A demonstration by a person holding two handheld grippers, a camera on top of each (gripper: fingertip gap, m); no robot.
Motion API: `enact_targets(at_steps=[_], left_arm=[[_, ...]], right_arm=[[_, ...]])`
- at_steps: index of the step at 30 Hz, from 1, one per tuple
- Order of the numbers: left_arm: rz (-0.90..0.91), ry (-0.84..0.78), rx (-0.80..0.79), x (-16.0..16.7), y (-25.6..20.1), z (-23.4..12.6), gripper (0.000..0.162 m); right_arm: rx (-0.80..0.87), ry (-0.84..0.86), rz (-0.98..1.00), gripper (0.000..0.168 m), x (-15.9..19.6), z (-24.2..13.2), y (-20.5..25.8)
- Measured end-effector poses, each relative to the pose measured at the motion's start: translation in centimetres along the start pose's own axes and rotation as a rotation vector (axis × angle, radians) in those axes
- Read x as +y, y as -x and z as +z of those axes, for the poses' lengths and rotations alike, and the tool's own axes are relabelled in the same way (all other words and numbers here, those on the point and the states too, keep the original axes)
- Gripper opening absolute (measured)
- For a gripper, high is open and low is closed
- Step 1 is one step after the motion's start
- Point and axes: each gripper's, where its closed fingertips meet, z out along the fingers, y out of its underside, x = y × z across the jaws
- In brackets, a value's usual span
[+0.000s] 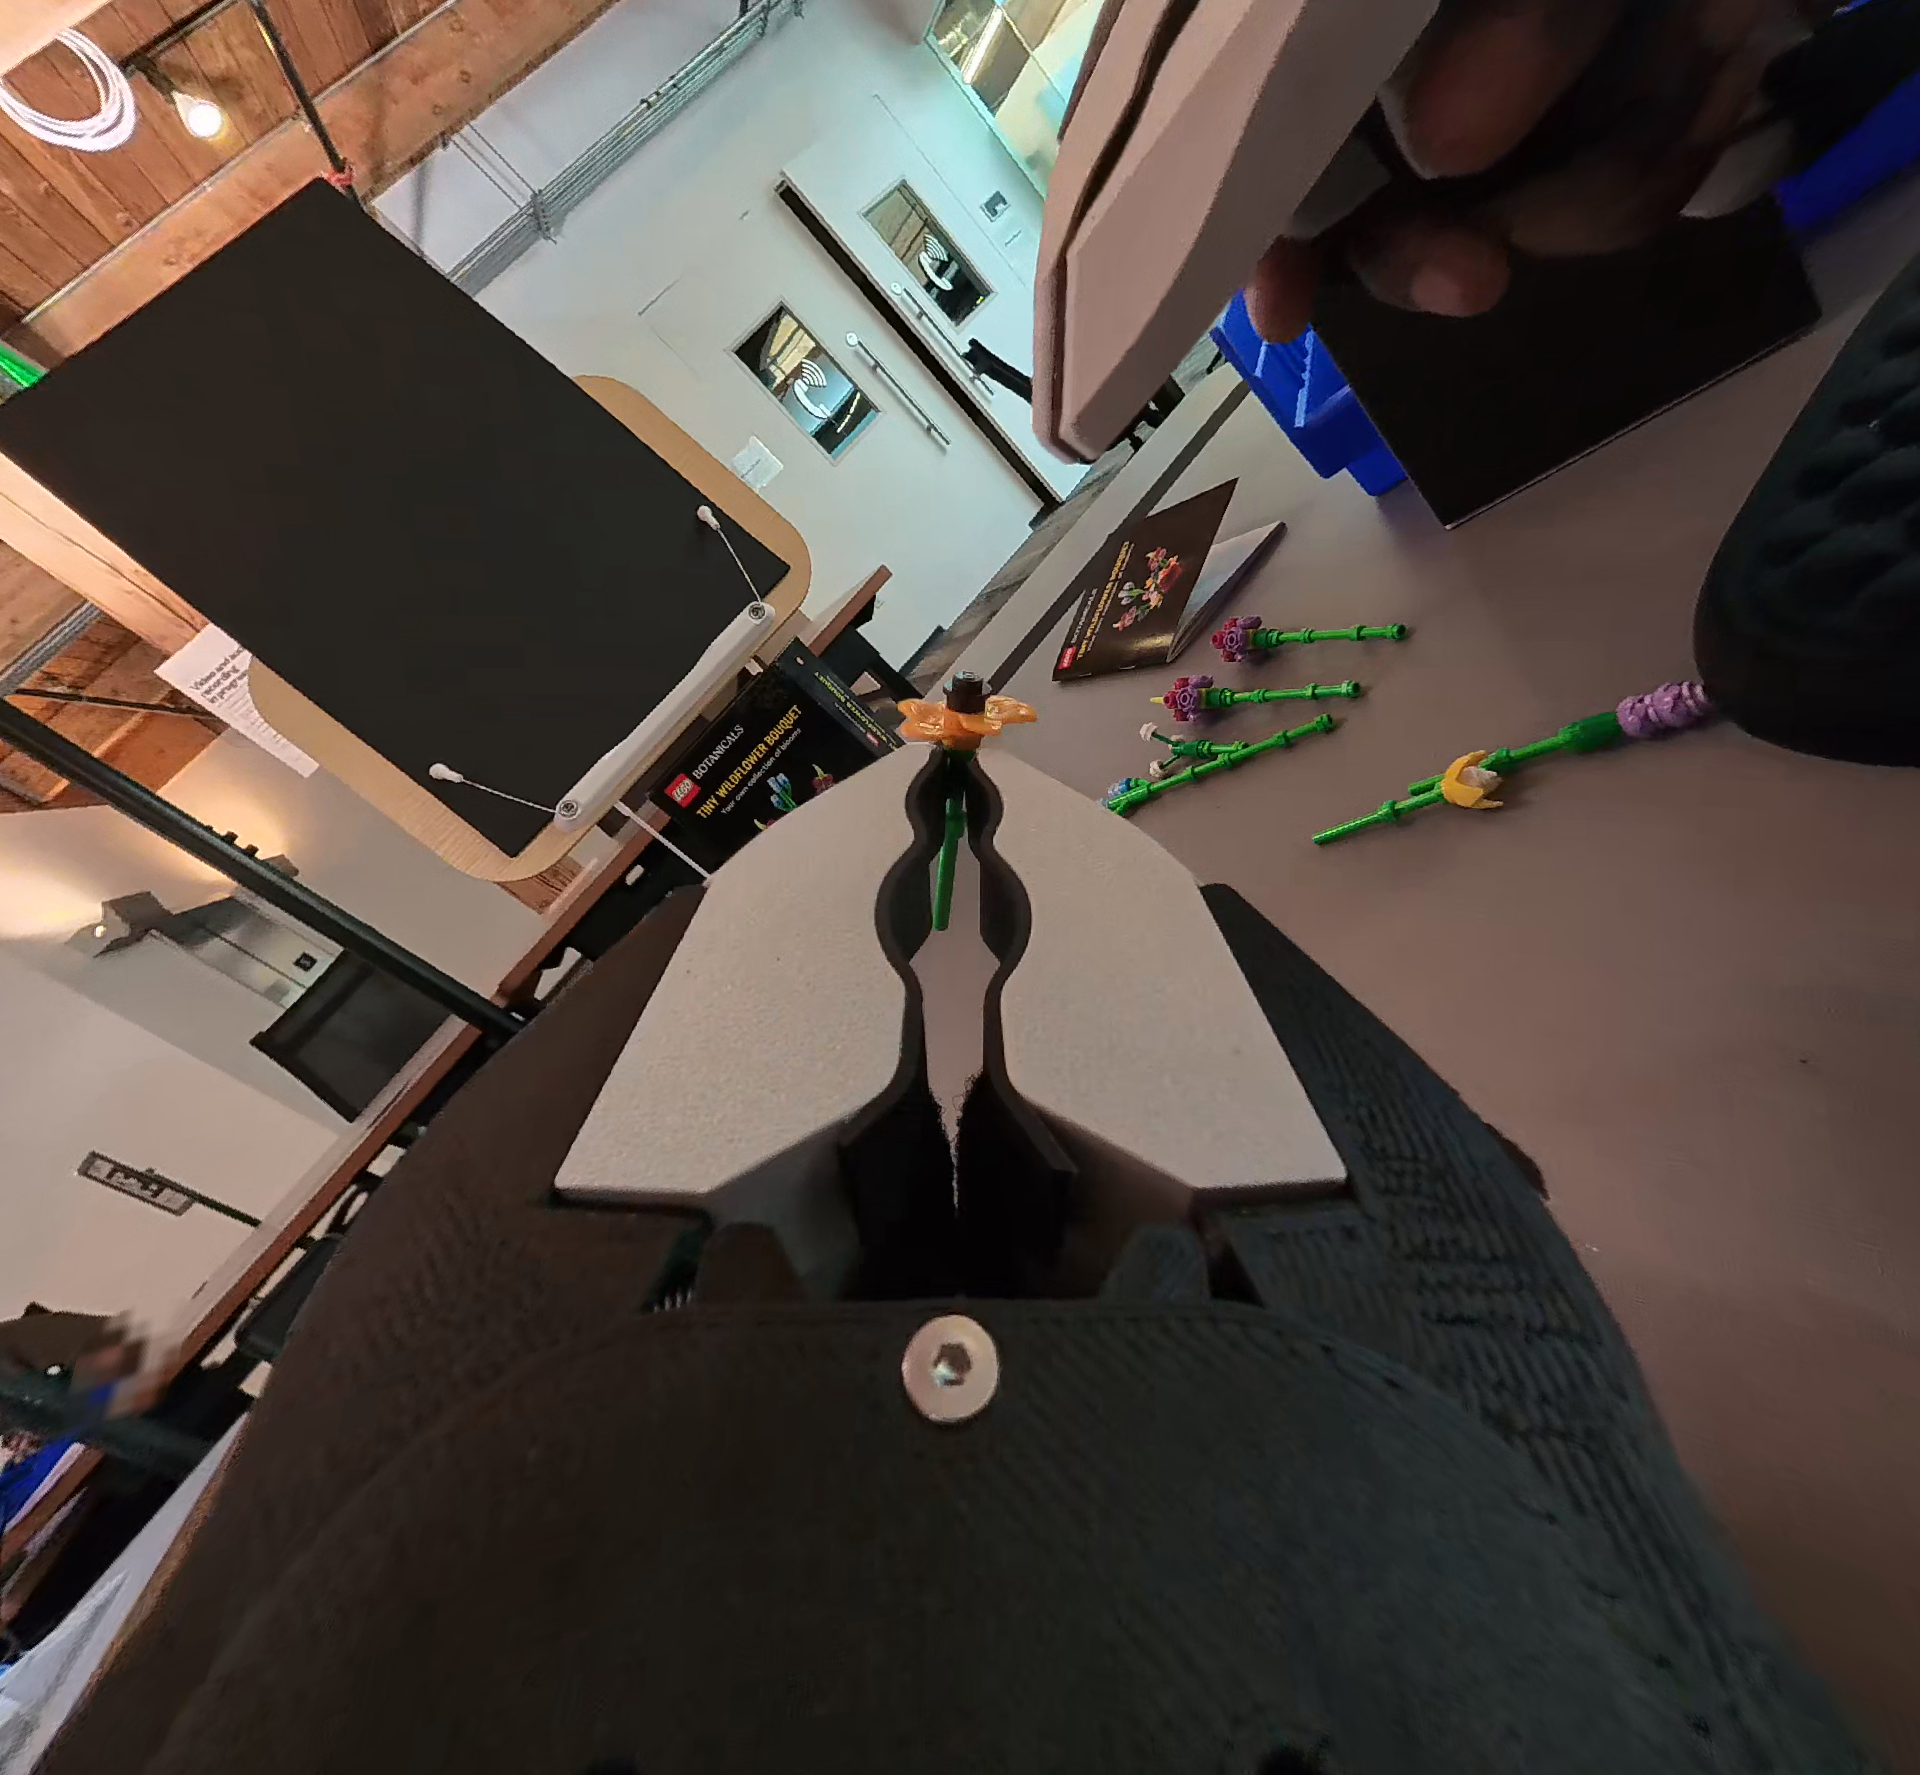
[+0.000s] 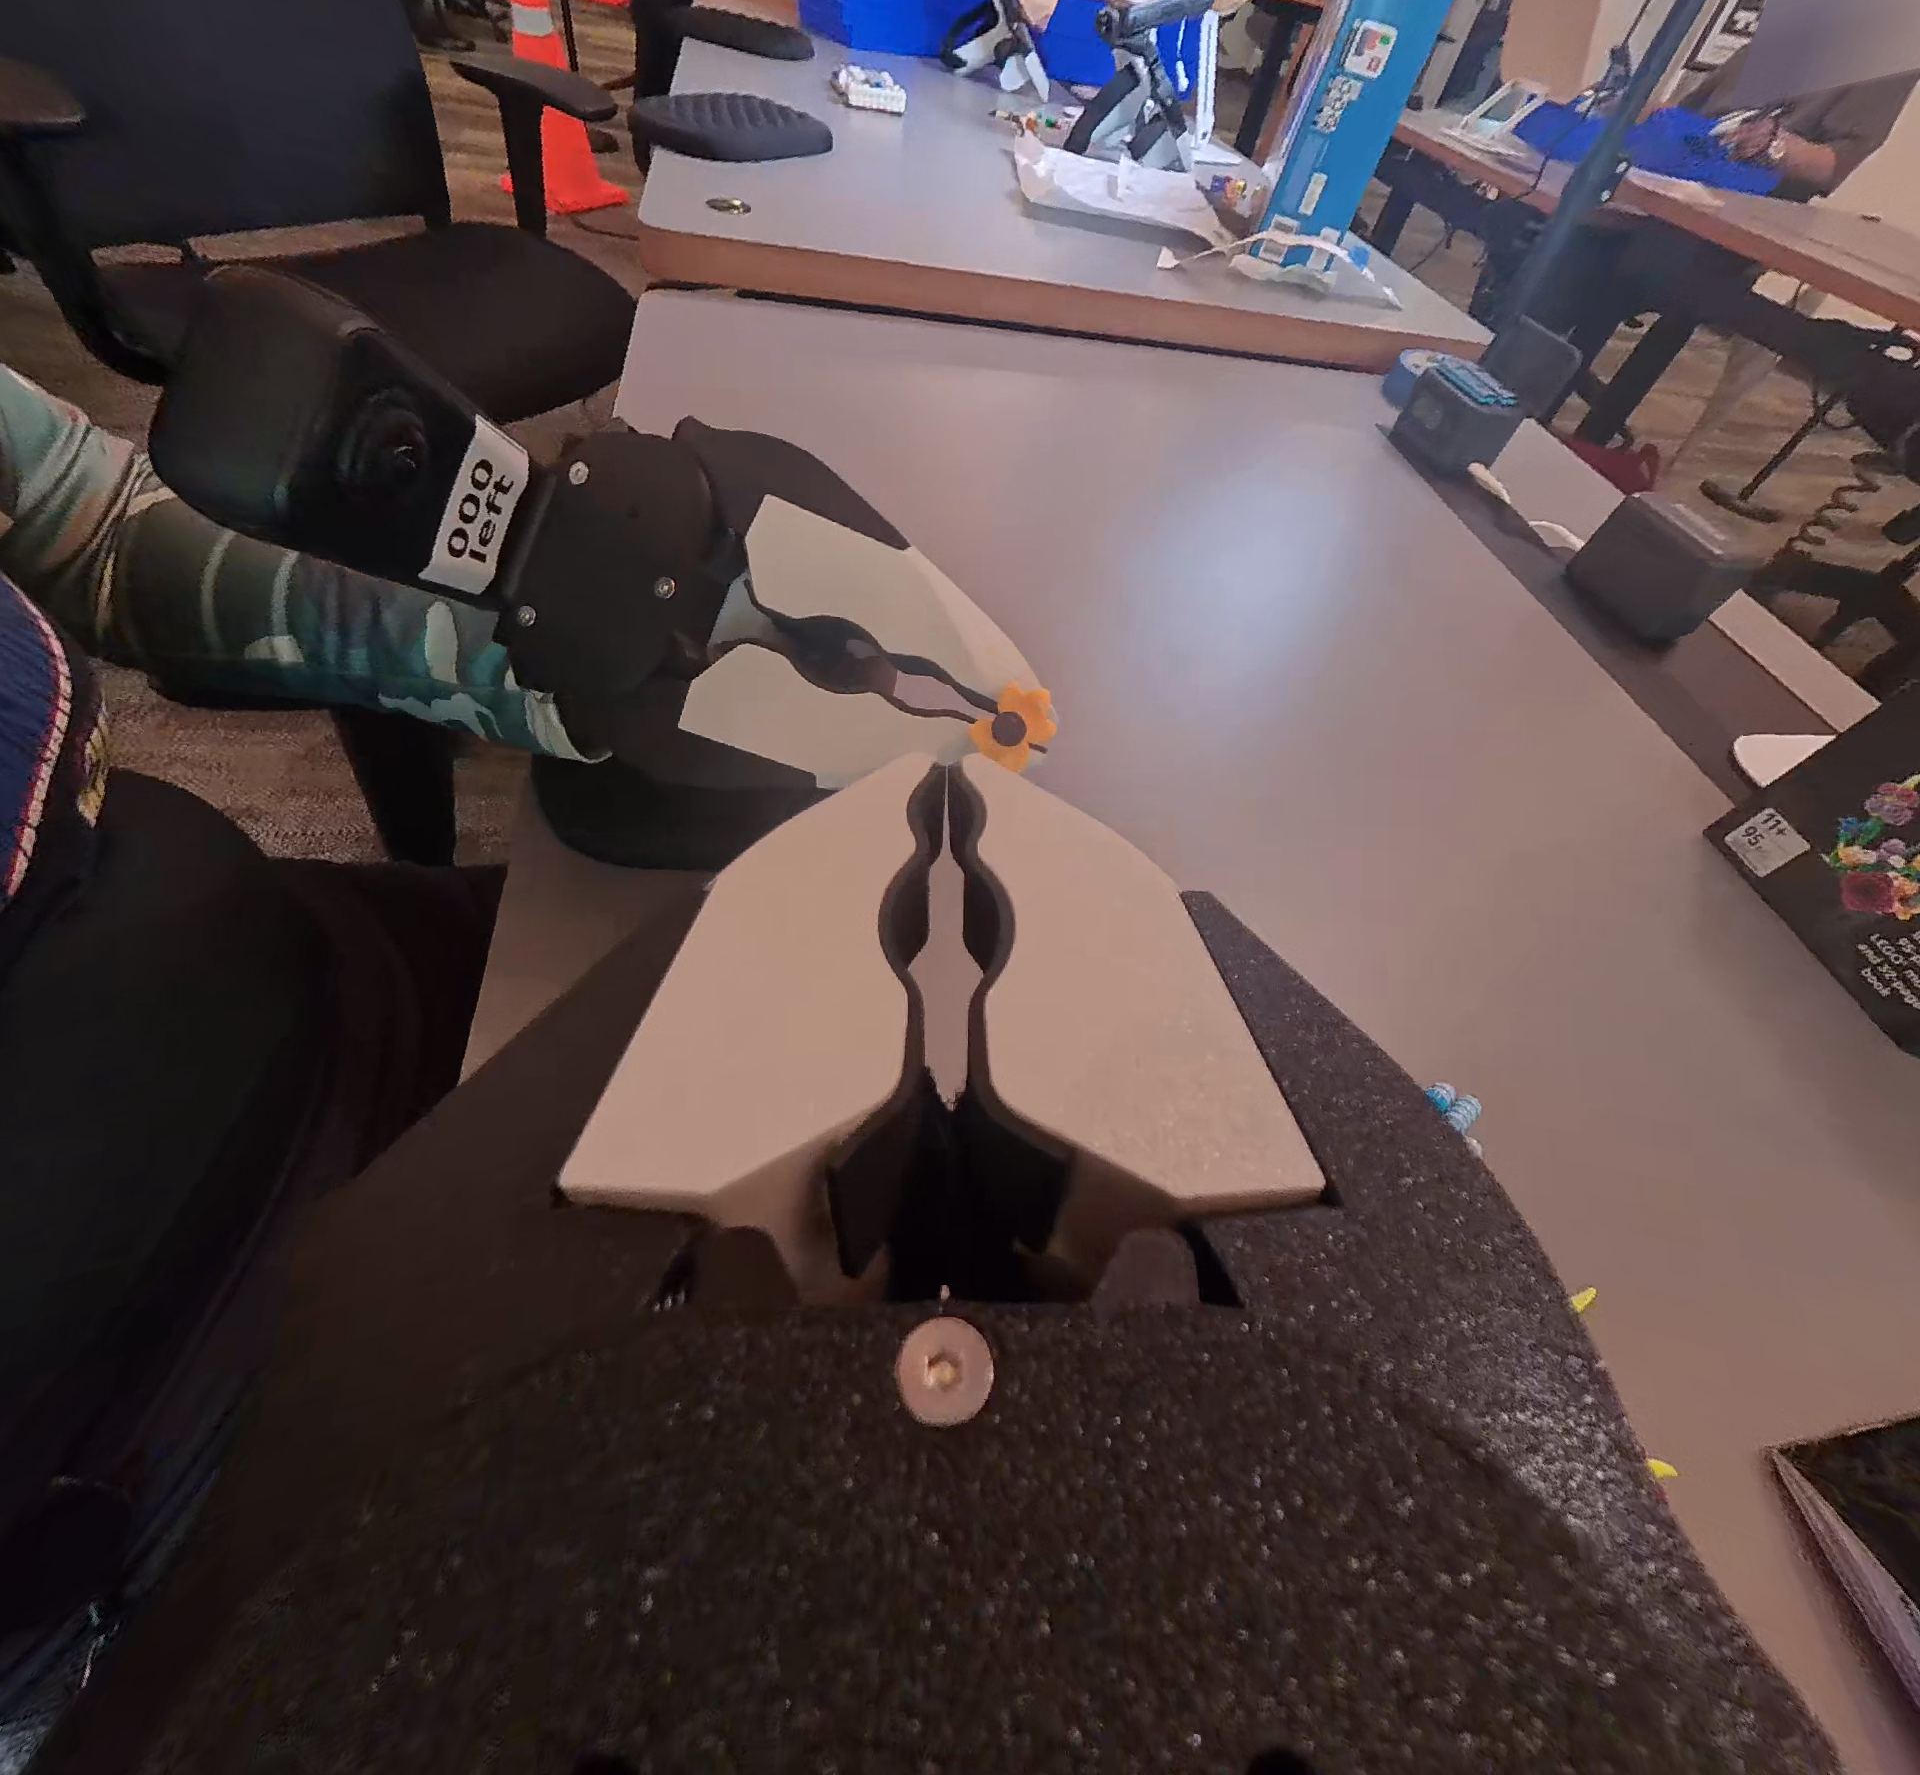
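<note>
My left gripper (image 1: 951, 775) is shut on the green stem (image 1: 945, 852) of a brick-built orange flower (image 1: 966, 712). The bloom sticks out past the fingertips, above the grey table (image 1: 1455, 1050). In the right wrist view the left gripper (image 2: 982, 712) holds the same orange flower (image 2: 1023, 717). My right gripper (image 2: 948, 771) is shut, its tips just below and beside the bloom. Nothing shows between its fingers. It also shows in the left wrist view, at the top right (image 1: 1060, 416), held by a hand.
Several finished brick flowers with green stems (image 1: 1278, 691) lie on the table, among them a yellow and lavender one (image 1: 1507, 769). A dark instruction booklet (image 1: 1153, 593), a black product box (image 1: 769, 769), a blue bin (image 1: 1309, 416) and small grey boxes (image 2: 1652, 572) are nearby. Left tips to right tips: about 6 centimetres.
</note>
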Motion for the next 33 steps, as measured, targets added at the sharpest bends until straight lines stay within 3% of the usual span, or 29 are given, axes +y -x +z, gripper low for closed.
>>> enact_targets(at_steps=[5,9,15,19,26,33], left_arm=[[0.042,0.003,-0.013,0.0,0.1,0.0,0.003],[0.07,0.003,-0.019,-0.1,0.1,0.0,0.003],[0.085,-0.002,-0.024,-0.3,0.0,0.1,0.003],[0.109,-0.006,-0.028,-0.4,-0.1,0.1,0.003],[0.188,-0.006,-0.036,-0.6,-0.4,0.1,0.003],[0.267,-0.006,-0.038,-0.9,-0.9,0.2,0.003]], right_arm=[[0.018,0.057,0.0,0.013,0.9,0.2,-0.2],[-0.003,0.053,-0.006,0.0,0.8,0.1,0.1],[0.047,0.04,0.011,0.014,0.4,-0.7,-0.7],[0.029,0.027,0.006,0.0,0.1,-1.3,-0.5],[0.023,0.046,-0.004,0.011,0.4,-0.4,-0.1],[0.065,0.073,-0.026,0.01,1.2,1.3,-0.3]])
